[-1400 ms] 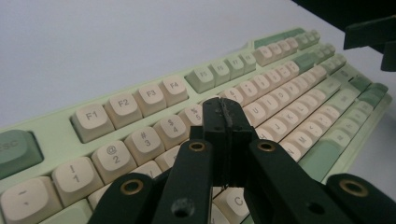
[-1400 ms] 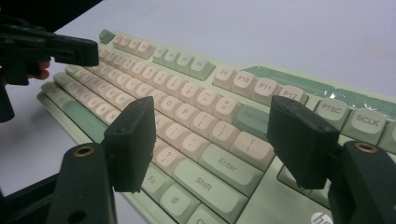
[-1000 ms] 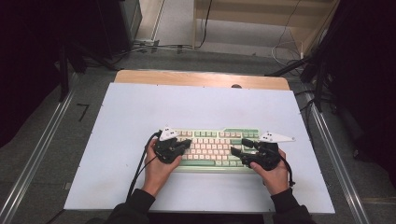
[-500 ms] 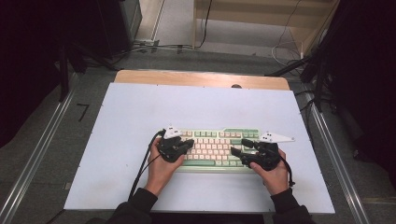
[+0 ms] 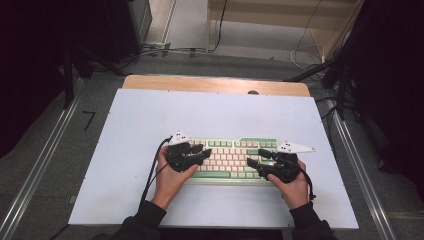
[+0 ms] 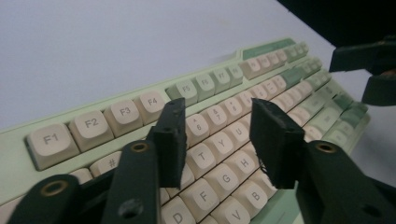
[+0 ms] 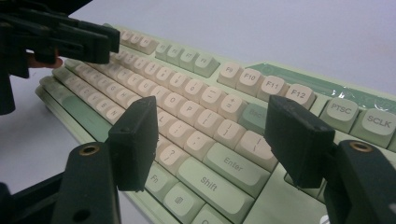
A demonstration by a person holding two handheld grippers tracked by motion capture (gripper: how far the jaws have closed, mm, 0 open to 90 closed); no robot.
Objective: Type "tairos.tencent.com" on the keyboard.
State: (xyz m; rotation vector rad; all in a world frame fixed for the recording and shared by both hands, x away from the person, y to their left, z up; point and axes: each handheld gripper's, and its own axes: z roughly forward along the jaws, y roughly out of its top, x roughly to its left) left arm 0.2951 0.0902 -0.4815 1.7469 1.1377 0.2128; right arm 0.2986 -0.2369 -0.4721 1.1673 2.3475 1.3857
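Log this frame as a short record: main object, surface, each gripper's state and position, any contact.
object: green and cream keyboard, lying flat near the table's front edge
surface: white table top
left gripper: jaws have just been opening, now apart over the letter keys around T, Y and H, nothing between them
right gripper: open, jaws apart over the Enter and Shift area
contact: pads not seen pressing any key
hands: one at each end of the keyboard

Lab or test room, white work table (image 5: 150, 115) on grey floor, metal rails (image 5: 40, 170), loose cables (image 5: 305, 45), dark equipment stands (image 5: 345, 75), wooden shelf unit (image 5: 285, 12)
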